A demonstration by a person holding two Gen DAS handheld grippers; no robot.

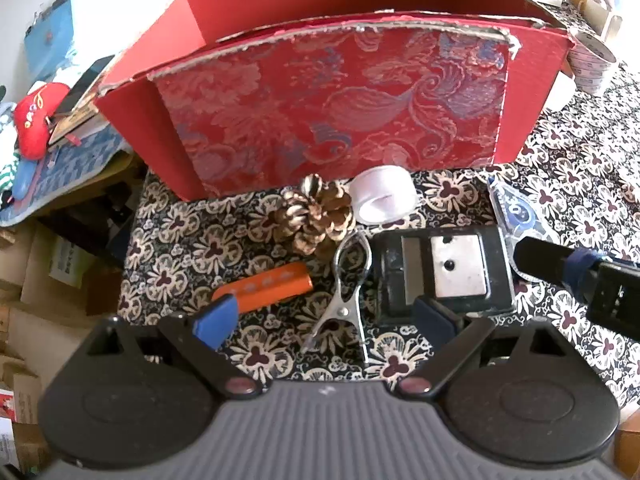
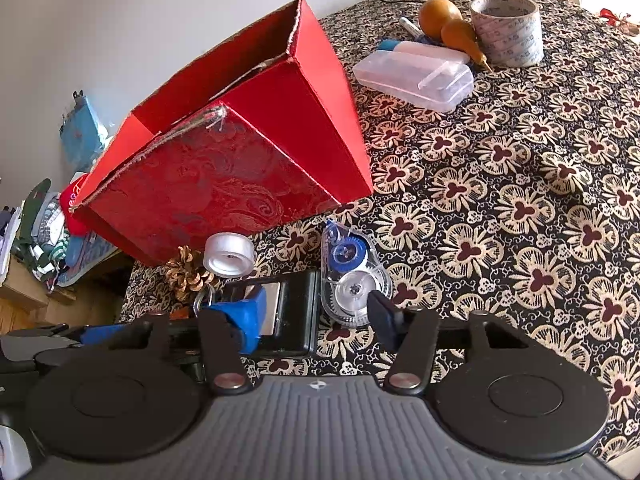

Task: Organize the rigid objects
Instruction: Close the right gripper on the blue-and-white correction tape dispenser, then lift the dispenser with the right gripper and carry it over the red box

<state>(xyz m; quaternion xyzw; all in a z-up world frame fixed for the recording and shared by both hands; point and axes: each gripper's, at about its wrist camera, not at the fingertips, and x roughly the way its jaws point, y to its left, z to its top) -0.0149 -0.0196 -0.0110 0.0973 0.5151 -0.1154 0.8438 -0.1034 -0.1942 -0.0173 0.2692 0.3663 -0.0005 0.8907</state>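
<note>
A red open-topped box with a brocade front stands at the back of the patterned table; it also shows in the right wrist view. In front of it lie a pine cone, a white tape roll, a metal clip, an orange bar, a black block with a metal plate and a clear correction-tape dispenser. My left gripper is open above the metal clip. My right gripper is open, straddling the black block and the dispenser.
A clear plastic case, two orange gourds and a big tape roll lie at the far right of the table. The table's left edge drops off to a cluttered shelf and cardboard boxes.
</note>
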